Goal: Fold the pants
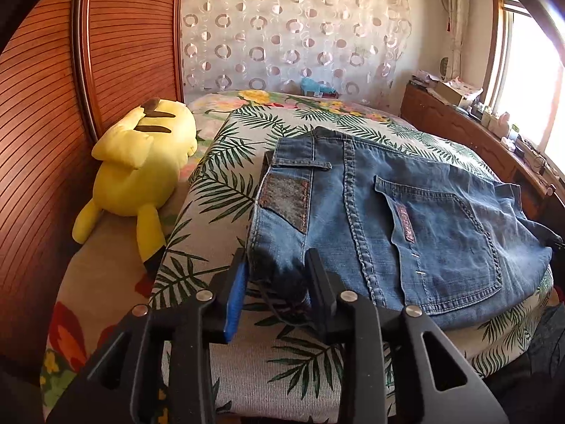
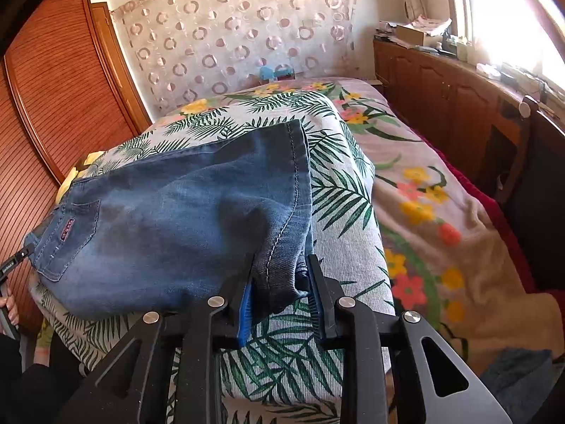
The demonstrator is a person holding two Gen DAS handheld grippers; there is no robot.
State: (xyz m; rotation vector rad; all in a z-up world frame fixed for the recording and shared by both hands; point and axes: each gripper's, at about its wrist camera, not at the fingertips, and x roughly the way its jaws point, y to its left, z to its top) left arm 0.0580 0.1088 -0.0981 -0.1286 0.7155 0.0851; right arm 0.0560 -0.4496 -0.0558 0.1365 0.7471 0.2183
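Note:
Blue denim pants [image 1: 406, 222] lie folded on a leaf-print cushion [image 1: 219, 176], back pocket up. My left gripper [image 1: 275, 272] is shut on the near corner of the waistband end. In the right wrist view the pants [image 2: 176, 219] stretch to the left, with the leg hems on top. My right gripper [image 2: 279, 282] is shut on a bunched fold of the hem end at the near edge. The left gripper's tip [image 2: 17, 258] shows at the far left edge of the right wrist view.
A yellow plush toy [image 1: 141, 169] lies left of the cushion against a wooden slatted wardrobe [image 1: 46, 106]. The floral bedspread [image 2: 423, 194] extends right. A wooden cabinet [image 2: 441, 99] with clutter stands under the window. A patterned curtain [image 1: 293, 28] hangs behind.

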